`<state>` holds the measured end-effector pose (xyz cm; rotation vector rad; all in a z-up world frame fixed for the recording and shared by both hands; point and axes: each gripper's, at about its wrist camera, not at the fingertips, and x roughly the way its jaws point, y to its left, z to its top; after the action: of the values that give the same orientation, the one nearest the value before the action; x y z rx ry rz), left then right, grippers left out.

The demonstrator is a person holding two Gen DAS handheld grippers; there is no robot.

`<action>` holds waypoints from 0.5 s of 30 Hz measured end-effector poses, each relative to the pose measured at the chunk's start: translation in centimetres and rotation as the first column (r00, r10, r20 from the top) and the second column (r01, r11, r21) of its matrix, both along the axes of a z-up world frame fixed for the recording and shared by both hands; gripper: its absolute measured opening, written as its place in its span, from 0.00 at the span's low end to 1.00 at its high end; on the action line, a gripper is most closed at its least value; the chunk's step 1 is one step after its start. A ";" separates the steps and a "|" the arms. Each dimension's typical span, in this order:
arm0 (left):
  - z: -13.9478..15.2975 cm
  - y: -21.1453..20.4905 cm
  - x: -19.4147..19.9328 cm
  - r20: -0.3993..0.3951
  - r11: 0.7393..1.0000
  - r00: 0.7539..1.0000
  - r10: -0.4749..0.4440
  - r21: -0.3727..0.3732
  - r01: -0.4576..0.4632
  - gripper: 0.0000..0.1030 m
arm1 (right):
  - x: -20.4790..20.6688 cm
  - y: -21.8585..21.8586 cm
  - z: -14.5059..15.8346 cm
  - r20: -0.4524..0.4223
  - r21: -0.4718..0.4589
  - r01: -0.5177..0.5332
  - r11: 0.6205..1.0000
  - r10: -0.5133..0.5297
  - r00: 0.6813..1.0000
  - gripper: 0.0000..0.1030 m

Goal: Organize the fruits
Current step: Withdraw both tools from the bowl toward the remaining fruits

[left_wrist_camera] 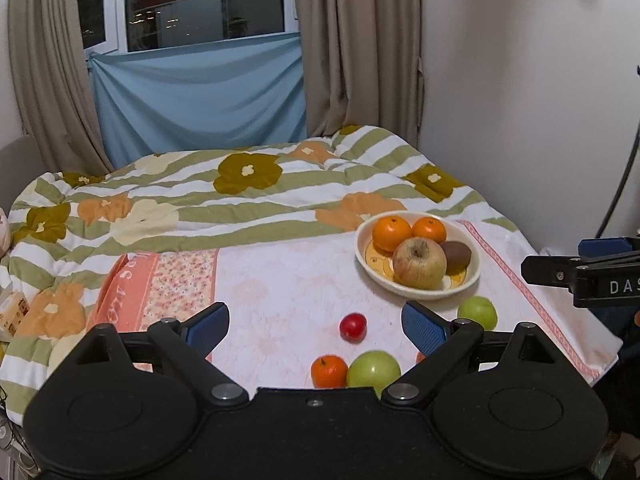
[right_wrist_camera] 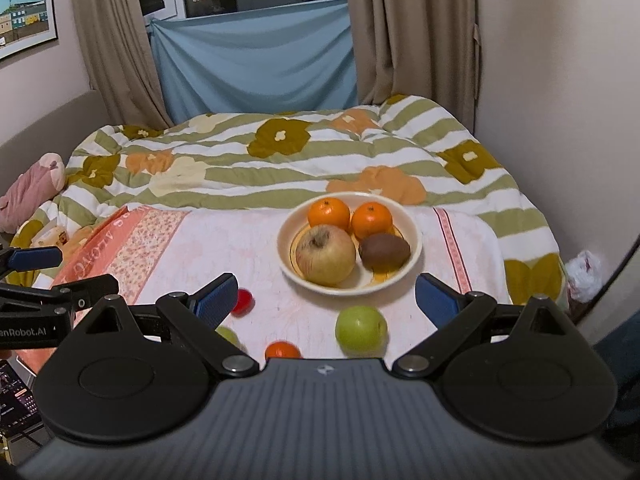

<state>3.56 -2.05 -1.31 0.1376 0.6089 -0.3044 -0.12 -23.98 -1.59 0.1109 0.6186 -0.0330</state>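
Bowl (right_wrist_camera: 416,240): cream, on a pink-and-white towel (right_wrist_camera: 248,248) spread over the bed; holds two mandarins (right_wrist_camera: 329,213) at the back, a yellowish apple (right_wrist_camera: 326,255) front left, a kiwi (right_wrist_camera: 385,252) front right, all touching

Loose fruit on the towel, nearer than the bowl:
- green apple (right_wrist_camera: 361,331), just beside the bowl's near rim
- second green apple (left_wrist_camera: 373,372), touching a small mandarin (left_wrist_camera: 329,371) on its left
- small red fruit (left_wrist_camera: 353,327), apart from the others; kind cannot be told

Left claw (left_wrist_camera: 316,326): spread wide, blue pads, holding nothing, above the towel with the red fruit between its fingers in view
Right claw (right_wrist_camera: 326,300): spread wide, holding nothing, facing the bowl

Writing: "DAS" on the right claw's body in the left wrist view; "nRobot.AI" on the left claw's body in the right wrist view; orange towel band carries upside-down letters, partly readable as "ALONG"

Bedding: quilt (left_wrist_camera: 248,184), green-striped with flowers

Wall: framed picture (right_wrist_camera: 24,12) of coloured houses
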 end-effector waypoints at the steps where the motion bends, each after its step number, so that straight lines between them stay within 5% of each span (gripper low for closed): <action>1: -0.2 0.2 -0.1 -0.001 1.000 1.000 -0.012 0.003 0.012 0.93 | -0.3 0.2 -0.3 -0.004 -0.005 0.007 1.000 -0.007 1.000 1.00; 10: -4.1 -0.5 0.0 -0.007 0.979 0.983 -0.185 0.086 0.185 0.93 | -1.9 1.6 -4.6 -0.085 -0.032 0.031 0.999 -0.034 0.996 1.00; 15: -6.3 -1.7 0.6 -0.009 0.944 0.957 -0.289 0.161 0.287 0.91 | -2.2 2.2 -7.2 -0.129 -0.042 0.036 0.998 -0.041 0.991 1.00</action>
<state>4.14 -3.71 -7.63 0.3863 0.5980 -0.5372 -2.28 -21.81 -8.77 0.0823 0.7455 -0.0903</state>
